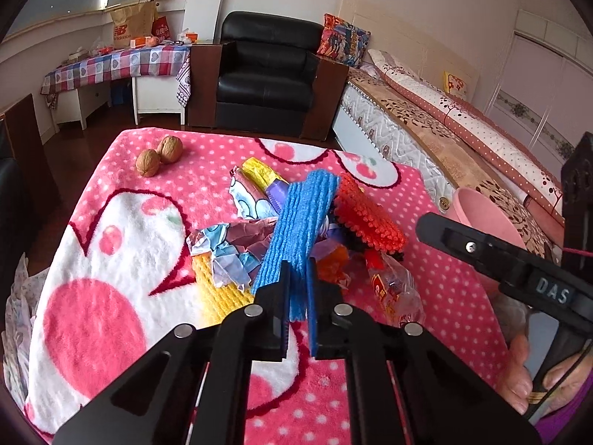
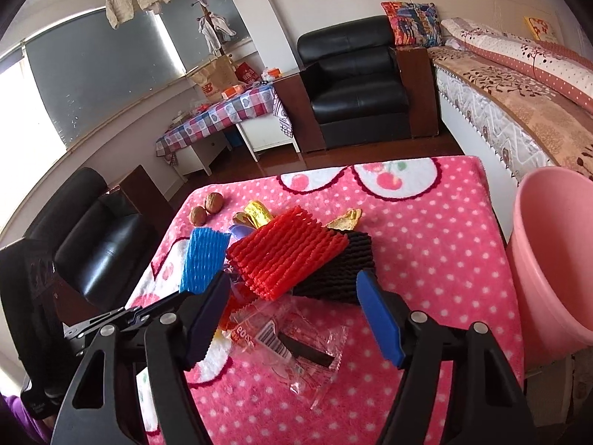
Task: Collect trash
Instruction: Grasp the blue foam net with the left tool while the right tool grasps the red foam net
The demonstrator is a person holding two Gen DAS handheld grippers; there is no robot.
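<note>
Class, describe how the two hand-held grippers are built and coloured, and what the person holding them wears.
Both grippers are black, angular linkages with silver round pivot pins and blue pads lining the jaws: left gripper, right gripper. The right one's handle bears white letters "DAS". A purple sleeve shows at the wrist.

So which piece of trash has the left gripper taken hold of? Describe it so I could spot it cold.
Start at the pink polka-dot blanket over the table, then find the heap of wrappers and foam nets at its middle. The left gripper is shut on the blue foam net, a long ribbed strip. It is the only blue piece, lying beside the red foam net and over the crumpled foil wrappers.
</note>
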